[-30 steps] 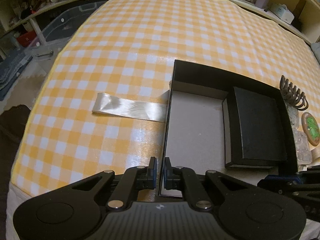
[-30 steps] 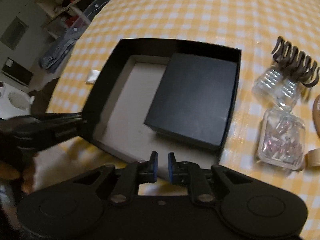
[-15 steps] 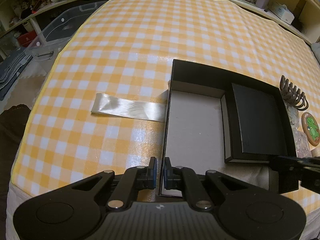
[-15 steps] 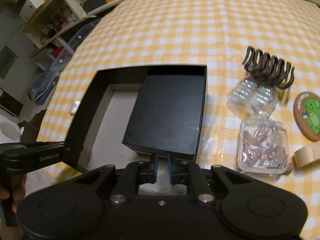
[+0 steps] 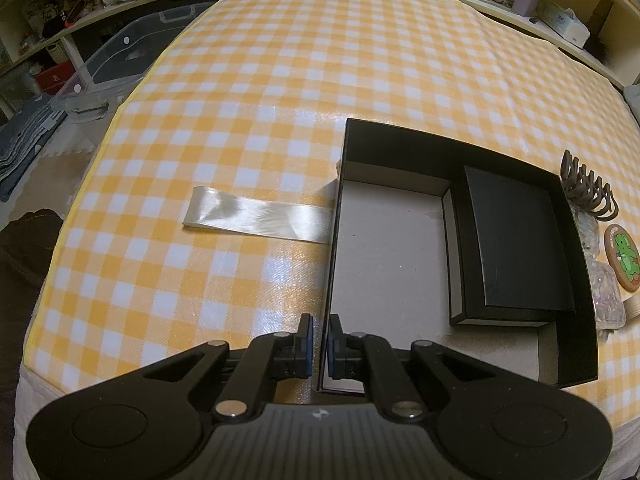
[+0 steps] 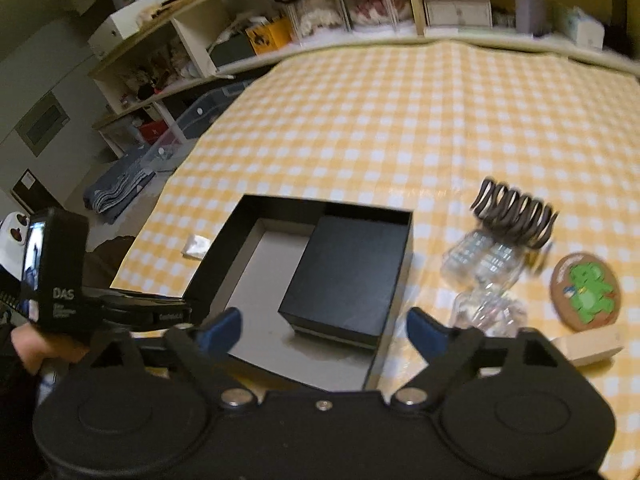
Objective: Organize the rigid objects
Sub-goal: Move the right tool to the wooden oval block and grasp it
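Right tool lifts clear and its jaws are opening, nothing between them; small black box now sits alone inside the open black box.
Left tool pinches narrow on that box's near wall. Hair claw, clear cases and coaster lie on the counter ahead-right of the right tool, the nearer one.

Your tablecloth: yellow-and-white check. Your box: black walls, grey floor. The smaller box in it is black, pale at its sides. Ribbon: glossy cream. Hair clip: brown. Coaster: brown, green figure. Your gripper pads: blue.
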### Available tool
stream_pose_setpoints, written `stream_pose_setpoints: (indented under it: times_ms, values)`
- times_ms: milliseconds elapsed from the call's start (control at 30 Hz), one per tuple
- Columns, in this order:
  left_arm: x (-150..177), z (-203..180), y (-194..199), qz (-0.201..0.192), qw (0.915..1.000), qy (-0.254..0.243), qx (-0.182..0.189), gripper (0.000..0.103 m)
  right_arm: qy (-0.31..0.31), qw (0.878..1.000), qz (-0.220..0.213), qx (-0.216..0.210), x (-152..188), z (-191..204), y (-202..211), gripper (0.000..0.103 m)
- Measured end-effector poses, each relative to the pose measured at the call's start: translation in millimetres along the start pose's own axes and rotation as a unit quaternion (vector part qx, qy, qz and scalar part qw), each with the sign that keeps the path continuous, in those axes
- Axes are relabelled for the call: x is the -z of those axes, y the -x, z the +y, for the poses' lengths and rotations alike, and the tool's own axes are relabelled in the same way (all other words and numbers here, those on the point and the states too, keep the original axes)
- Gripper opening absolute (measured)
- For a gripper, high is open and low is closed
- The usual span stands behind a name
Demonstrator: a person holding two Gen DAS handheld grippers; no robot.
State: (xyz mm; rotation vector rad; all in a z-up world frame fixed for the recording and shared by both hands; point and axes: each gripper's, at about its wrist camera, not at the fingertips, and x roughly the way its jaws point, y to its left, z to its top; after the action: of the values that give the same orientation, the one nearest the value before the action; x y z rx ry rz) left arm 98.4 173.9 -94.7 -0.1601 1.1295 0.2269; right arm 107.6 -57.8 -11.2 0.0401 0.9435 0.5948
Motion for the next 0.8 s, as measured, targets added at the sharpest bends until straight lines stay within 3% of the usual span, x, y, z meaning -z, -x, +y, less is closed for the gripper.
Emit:
stream_pose_setpoints:
  times_ms: [33, 133, 300, 600, 800]
  values:
    - [-0.1, 0.0, -0.1, 0.0, 1.0, 0.0, 0.0, 0.008, 0.003, 1.0, -0.009, -0.001, 0.2, -1.9, 5.3, 0.103]
    - [-0.1, 0.0, 0.0, 0.0, 1.0, -0.001, 0.0, 0.008, 0.016, 0.999, -0.042, 0.0, 0.5, -8.4, 20.0, 0.103]
    - [-0.3, 1.5, -1.0, -0.001, 1.0, -0.004, -0.002, 0.007, 0.032, 0.996, -0.076, 0.039, -4.7, -28.9, 41.6, 0.103]
    - [-0.3, -0.5, -0.2, -0.002, 0.9999, -0.013, -0.007, 0.007, 0.028, 0.987, -0.079, 0.134, -6.3, -99.3, 56.9, 0.103]
    - [1.2, -3.1, -0.1, -0.003, 0.9997, -0.021, -0.01, 0.007, -0.028, 0.986, -0.054, 0.152, 1.5, -150.3, 48.5, 0.103]
